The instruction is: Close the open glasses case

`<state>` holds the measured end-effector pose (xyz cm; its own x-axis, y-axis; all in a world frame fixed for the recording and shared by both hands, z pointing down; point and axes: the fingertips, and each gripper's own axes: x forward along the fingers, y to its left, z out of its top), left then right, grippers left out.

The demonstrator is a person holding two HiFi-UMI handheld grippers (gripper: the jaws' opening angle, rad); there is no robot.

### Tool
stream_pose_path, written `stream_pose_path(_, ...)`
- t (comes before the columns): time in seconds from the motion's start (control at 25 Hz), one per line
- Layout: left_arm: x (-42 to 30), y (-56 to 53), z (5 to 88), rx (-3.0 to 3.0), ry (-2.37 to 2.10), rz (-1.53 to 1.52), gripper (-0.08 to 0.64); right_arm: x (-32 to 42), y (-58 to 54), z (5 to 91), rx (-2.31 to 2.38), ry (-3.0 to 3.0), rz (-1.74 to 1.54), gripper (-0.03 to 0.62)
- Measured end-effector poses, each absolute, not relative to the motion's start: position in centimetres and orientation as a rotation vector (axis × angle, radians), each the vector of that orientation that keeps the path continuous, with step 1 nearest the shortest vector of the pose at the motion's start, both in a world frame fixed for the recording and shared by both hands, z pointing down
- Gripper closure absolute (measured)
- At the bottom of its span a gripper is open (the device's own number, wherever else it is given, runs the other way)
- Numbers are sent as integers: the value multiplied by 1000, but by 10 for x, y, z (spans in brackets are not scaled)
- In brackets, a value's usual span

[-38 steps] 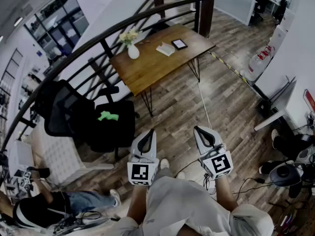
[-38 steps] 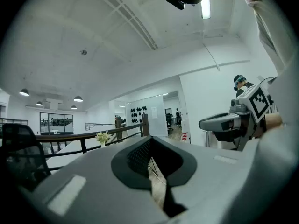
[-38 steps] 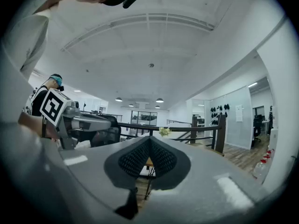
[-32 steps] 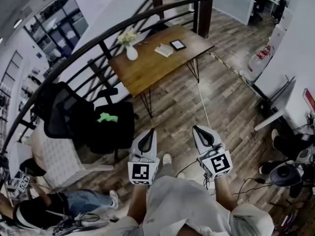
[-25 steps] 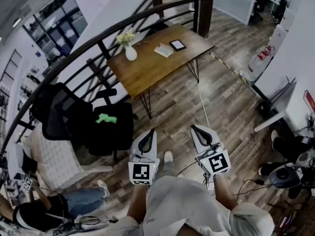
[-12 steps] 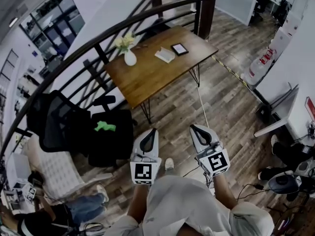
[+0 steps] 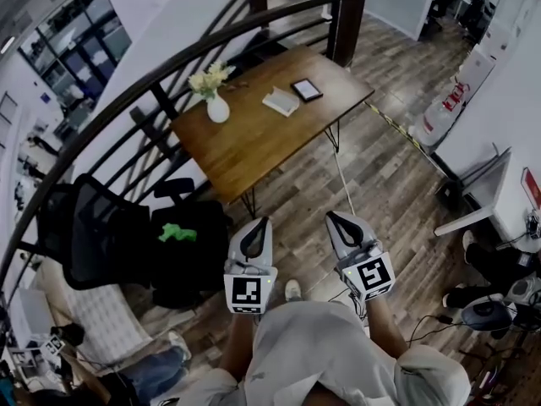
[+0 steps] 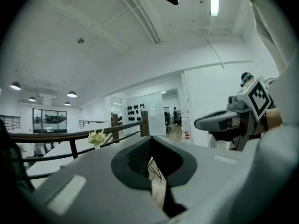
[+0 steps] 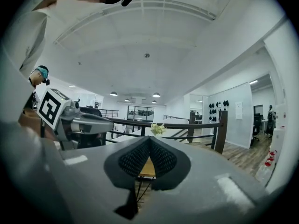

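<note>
Far left, the black chair (image 7: 93, 231) and the green scrap (image 7: 177, 233) beside it have slid down and outward over the last second or so. The wooden counter (image 7: 245, 146) has grown and drawn nearer. I read that as the walk toward it, with no work started yet.

The left gripper (image 7: 259, 225) rides low in front of the body, its fingers pressed together on nothing. On the counter a vase of flowers (image 7: 216, 106) stands at the left end. To its right lie a pale flat thing (image 7: 280, 101) and a dark-framed flat thing (image 7: 306, 90), just beside each other. One is presumably the open glasses case, but I cannot tell which from here.

The right gripper (image 7: 335, 220) matches the left, fingers pressed together and empty. Both are well apart from the counter, so the approach has to finish before any closing.
</note>
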<state>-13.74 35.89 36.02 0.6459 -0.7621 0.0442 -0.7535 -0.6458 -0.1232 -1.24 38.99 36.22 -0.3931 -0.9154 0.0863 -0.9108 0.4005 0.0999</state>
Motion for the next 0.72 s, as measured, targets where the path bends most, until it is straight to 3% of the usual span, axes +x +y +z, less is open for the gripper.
stream_pose_path(0.72, -128, 290, 371, -2818, 1202, -134, 541, -8, 326, 376, 1737, -2467, 1, 589)
